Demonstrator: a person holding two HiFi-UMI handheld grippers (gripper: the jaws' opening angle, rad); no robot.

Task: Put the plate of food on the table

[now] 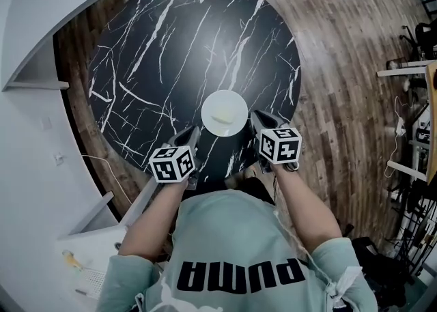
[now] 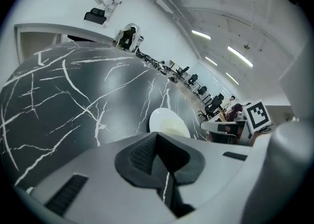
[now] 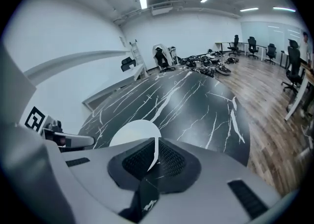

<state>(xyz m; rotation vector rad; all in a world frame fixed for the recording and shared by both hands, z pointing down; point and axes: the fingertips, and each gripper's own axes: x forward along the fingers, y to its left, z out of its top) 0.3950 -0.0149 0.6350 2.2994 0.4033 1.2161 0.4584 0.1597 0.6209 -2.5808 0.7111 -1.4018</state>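
At the lower middle of the head view, my left tool (image 1: pixel 193 134) sits just left of the white plate (image 1: pixel 224 112), its jaws drawn together to a thin slit with nothing clamped. The plate, carrying a pale piece of food (image 1: pixel 222 120), rests on the round black marble worktop (image 1: pixel 157 65) near its lower edge. Just right of it, my right tool (image 1: pixel 255 117) is likewise closed to a slit and empty.
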